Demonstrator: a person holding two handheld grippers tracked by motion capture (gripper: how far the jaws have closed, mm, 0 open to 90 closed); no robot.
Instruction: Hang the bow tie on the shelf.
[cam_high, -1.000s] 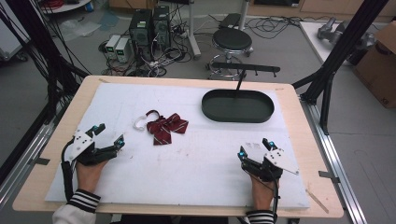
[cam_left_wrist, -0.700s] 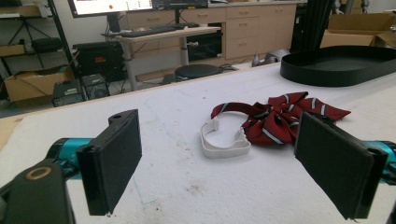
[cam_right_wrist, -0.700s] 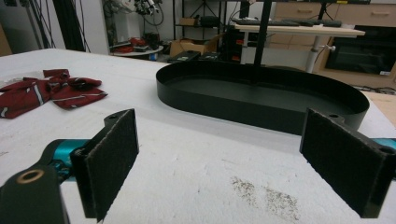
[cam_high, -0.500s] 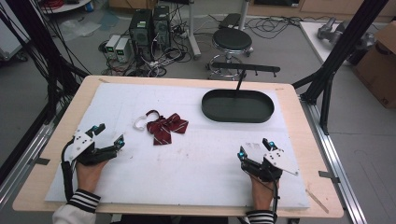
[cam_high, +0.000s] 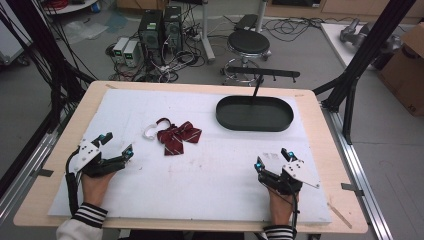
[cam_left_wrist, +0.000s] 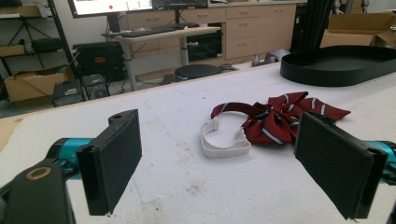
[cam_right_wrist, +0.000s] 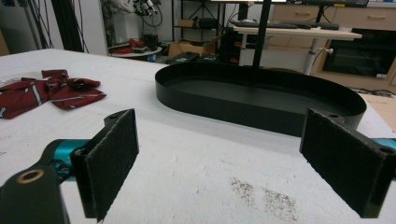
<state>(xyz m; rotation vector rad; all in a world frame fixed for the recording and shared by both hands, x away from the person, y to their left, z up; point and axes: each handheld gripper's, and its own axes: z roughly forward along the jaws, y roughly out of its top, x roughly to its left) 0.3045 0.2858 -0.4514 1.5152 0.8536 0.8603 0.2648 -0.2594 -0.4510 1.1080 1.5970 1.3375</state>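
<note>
On the white-covered table nothing shifts against the earlier views: the striped bow tie lies left of the black oval tray, and left claw and right claw stay spread, empty, so no grasp has begun.

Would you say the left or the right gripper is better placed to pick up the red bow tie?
Probably the left gripper: its open jaws face the bow tie close ahead, while the right gripper faces the black tray.
</note>
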